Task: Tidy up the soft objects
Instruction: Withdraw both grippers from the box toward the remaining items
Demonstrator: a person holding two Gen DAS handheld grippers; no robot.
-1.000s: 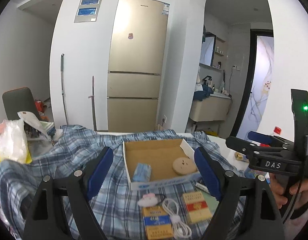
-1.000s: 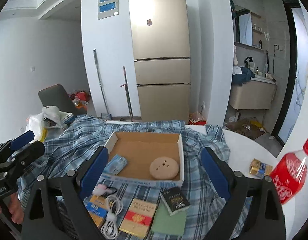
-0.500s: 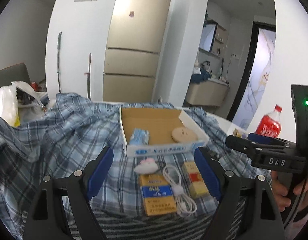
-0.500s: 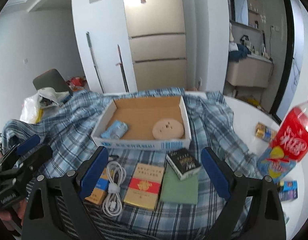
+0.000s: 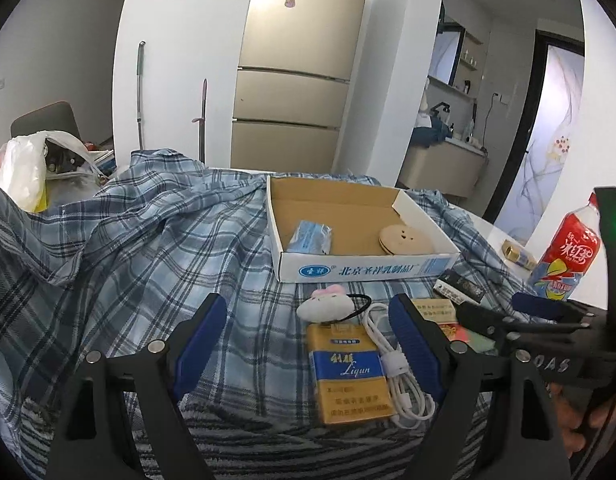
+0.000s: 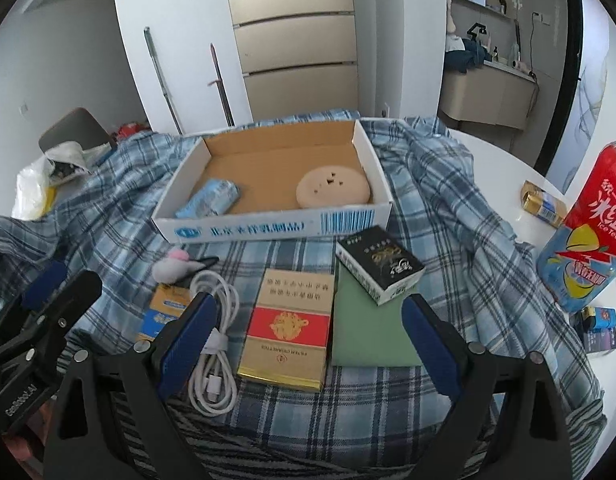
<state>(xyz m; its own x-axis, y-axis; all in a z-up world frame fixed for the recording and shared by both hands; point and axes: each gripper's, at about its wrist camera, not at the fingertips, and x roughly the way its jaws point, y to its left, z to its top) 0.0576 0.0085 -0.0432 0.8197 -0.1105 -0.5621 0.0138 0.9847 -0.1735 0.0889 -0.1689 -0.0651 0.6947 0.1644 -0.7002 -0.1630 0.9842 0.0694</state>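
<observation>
A shallow cardboard box sits on a blue plaid cloth. Inside it lie a blue tissue pack and a round beige puff. In front of the box rests a white and pink plush hair tie. My left gripper hangs open just above the plush, with nothing between its fingers. My right gripper is open and empty over a red and gold pack.
A yellow and blue pack, a coiled white cable, a green pad and a black pack lie before the box. A red drink bottle and small boxes stand at the right. Plastic bags sit far left.
Both grippers have sunk toward the table and tipped further down, so the box and the loose items appear larger and closer. Both stay open and empty.
</observation>
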